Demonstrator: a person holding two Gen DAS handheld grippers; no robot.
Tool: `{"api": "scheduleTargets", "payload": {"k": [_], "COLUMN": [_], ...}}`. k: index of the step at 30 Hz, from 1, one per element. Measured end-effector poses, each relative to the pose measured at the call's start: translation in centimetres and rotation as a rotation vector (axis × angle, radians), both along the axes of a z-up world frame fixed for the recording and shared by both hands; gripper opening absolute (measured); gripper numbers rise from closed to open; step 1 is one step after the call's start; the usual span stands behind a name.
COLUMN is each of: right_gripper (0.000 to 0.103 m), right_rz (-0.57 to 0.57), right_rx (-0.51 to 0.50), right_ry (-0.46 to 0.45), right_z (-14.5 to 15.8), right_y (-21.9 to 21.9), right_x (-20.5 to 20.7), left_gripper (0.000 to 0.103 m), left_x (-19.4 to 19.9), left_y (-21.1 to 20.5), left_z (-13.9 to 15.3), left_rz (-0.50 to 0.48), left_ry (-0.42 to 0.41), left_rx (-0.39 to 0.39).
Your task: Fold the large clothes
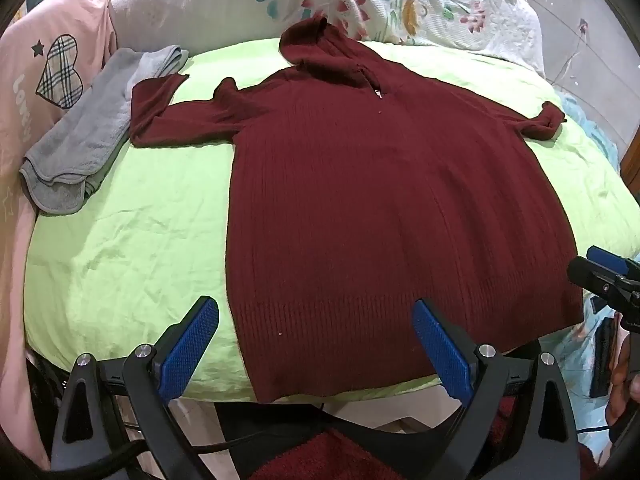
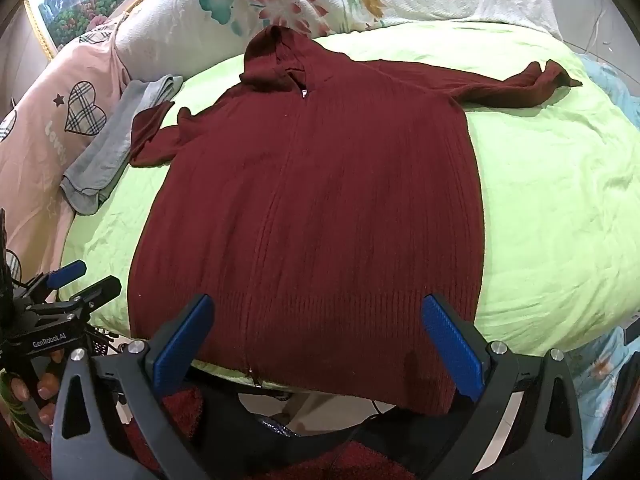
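Note:
A dark red knit hooded zip sweater (image 1: 380, 200) lies flat, front up, on a light green sheet (image 1: 132, 240), hood at the far end and both sleeves spread out. It also shows in the right wrist view (image 2: 320, 216). My left gripper (image 1: 316, 340) is open and empty, hovering over the sweater's near left hem. My right gripper (image 2: 320, 340) is open and empty above the near hem, right of the zip. The right gripper's fingers show at the edge of the left wrist view (image 1: 600, 268). The left gripper shows in the right wrist view (image 2: 76, 284).
A folded grey towel (image 1: 88, 140) lies at the far left, under the left sleeve's cuff. A pink pillow with plaid hearts (image 1: 44, 80) lies further left. A floral quilt (image 1: 400, 0) is heaped behind the hood. The green sheet (image 2: 552, 200) is bare right of the sweater.

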State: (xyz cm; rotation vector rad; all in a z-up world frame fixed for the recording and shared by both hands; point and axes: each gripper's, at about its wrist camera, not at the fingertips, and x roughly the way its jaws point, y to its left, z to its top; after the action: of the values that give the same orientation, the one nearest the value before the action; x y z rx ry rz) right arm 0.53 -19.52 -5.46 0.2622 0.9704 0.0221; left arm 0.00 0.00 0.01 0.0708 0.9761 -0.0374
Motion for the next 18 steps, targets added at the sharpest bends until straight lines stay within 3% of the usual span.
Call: {"api": "scheduleTargets", "payload": {"k": [18], "right_gripper": [0.103], "right_rz": [0.003], "right_rx": [-0.029], "right_ry": [-0.002], "right_z": [0.45], "right_y": [-0.1], "right_x": [0.02], "left_gripper": [0.098], "left_x": [0.33], "left_y": [-0.69], "left_z": [0.34], "left_rz": [0.001], "left_ry": [0.003], "left_rx": [-0.006]}}
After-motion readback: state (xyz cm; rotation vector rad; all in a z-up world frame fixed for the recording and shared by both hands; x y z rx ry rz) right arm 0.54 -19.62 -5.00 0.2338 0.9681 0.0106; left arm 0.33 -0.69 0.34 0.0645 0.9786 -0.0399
